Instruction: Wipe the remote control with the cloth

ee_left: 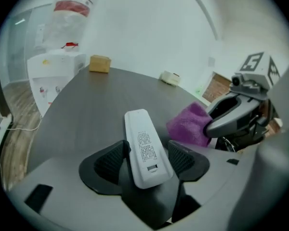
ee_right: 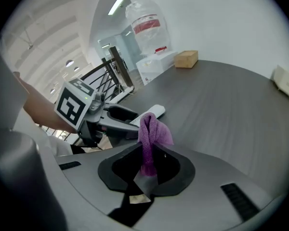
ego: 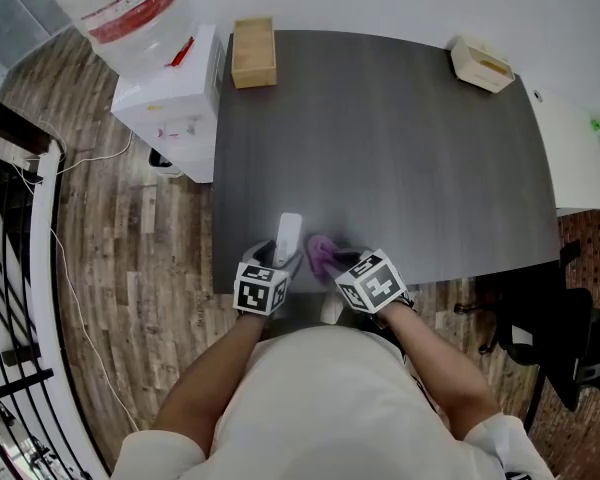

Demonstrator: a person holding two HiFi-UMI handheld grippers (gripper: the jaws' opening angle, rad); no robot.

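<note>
A white remote control lies lengthwise on the dark table near its front edge. My left gripper stands open around it. In the left gripper view the remote rests between the two black pads without being pinched. My right gripper is just to the right, shut on a purple cloth. In the right gripper view the cloth stands bunched up out of the jaws, close beside the remote and the left gripper. Whether the cloth touches the remote I cannot tell.
A wooden box sits at the table's far left corner and a pale box at the far right. A water dispenser stands left of the table, a white cabinet and a black chair to the right.
</note>
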